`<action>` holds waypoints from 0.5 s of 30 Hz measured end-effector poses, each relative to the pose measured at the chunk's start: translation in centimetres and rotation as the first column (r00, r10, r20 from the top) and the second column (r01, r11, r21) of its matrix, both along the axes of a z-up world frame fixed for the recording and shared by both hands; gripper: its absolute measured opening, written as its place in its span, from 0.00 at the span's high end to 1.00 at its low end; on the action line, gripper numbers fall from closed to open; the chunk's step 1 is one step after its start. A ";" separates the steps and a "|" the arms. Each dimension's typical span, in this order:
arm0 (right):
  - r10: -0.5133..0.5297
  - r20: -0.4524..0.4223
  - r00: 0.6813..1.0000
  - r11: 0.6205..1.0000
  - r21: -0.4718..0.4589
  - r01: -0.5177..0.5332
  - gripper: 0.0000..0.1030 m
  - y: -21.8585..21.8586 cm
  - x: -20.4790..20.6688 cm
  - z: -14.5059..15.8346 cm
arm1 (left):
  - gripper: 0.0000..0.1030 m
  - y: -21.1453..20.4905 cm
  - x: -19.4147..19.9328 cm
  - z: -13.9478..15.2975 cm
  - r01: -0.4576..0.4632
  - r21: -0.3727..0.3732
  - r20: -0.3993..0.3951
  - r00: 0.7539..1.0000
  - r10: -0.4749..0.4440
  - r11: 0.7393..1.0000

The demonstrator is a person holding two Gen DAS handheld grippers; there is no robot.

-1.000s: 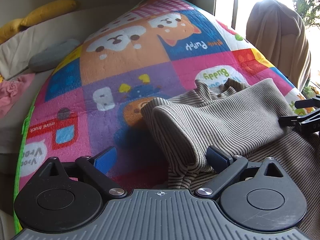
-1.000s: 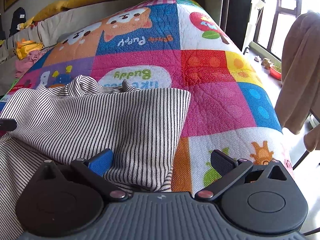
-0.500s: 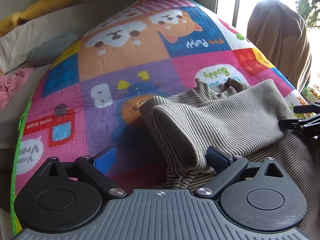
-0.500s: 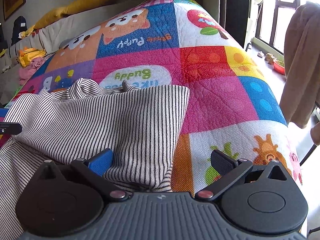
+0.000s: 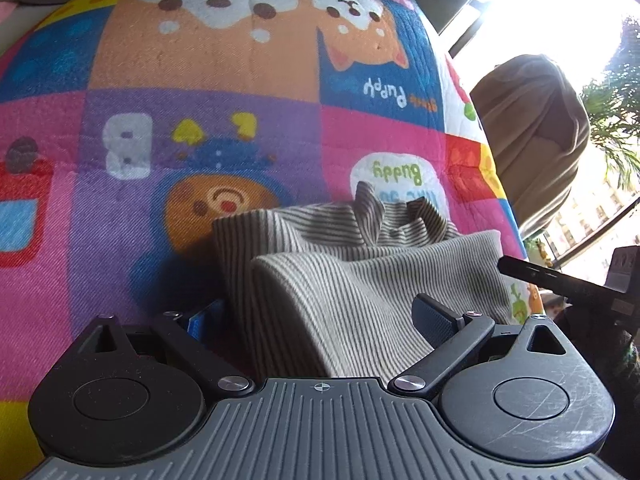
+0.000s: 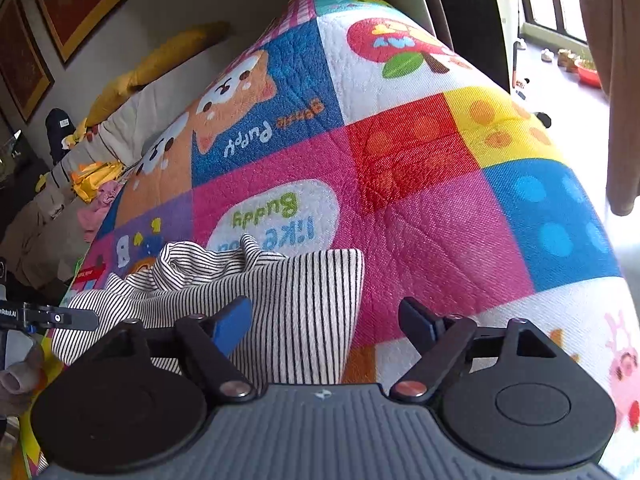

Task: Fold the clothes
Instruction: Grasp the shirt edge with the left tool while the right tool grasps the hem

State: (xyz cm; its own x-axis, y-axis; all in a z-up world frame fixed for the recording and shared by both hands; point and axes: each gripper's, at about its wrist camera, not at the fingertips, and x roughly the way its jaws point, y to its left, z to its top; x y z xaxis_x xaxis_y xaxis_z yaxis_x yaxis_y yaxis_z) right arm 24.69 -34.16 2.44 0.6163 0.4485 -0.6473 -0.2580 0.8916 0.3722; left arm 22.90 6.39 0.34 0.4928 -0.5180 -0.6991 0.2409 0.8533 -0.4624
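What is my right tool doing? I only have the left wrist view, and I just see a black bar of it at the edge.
Observer: The right tool is open, with its left finger over the striped shirt and its right finger over bare mat.
Operator: Where is the shirt's right edge?
Observer: It runs down between the two fingers.
Operator: What's beyond the mat's left side?
Observer: A yellow pillow on a bed, under framed pictures on the wall.
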 end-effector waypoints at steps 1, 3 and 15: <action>0.003 -0.010 1.000 1.000 0.018 -0.003 0.21 0.3 0.7 -0.4 | 0.04 -0.4 0.4 -0.1 0.002 0.008 0.010 1.000 -0.002 1.000; 0.011 -0.030 0.999 0.999 0.051 -0.009 0.21 1.0 2.2 -1.1 | 0.04 -1.1 0.9 -0.1 0.009 0.030 0.032 0.999 -0.010 1.000; 0.079 0.009 0.997 0.997 -0.008 -0.079 0.67 4.2 2.0 0.1 | 0.67 -1.5 0.7 0.6 0.000 0.108 0.095 0.995 -0.011 0.994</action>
